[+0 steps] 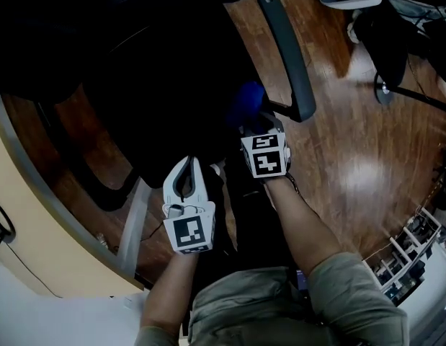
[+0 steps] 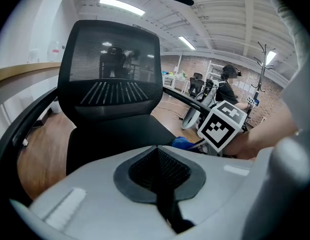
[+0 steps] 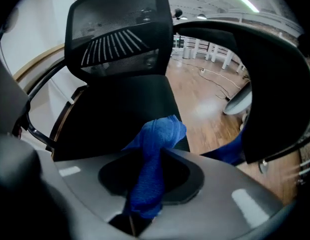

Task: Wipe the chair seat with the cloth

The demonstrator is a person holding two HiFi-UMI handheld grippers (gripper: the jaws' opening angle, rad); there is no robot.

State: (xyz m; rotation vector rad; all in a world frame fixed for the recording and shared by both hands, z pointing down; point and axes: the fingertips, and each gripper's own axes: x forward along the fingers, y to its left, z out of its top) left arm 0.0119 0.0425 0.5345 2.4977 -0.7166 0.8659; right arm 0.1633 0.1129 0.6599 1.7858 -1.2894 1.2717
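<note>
Right gripper: clenched on the blue cloth.
Left gripper: closed, held nothing.
Seat: likely wanted firm, flat, overlapping strokes, cloth pressed down.

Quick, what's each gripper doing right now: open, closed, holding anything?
Left gripper: closed, nothing between the jaws.
Right gripper: closed on the blue cloth.

In the head view the black mesh-backed office chair sinks into shadow, its seat edges unreadable and its backrest cut off by the top edge. The blue woven cloth shows only partly beyond the right gripper. What the metal shelves hold is too small to tell.
</note>
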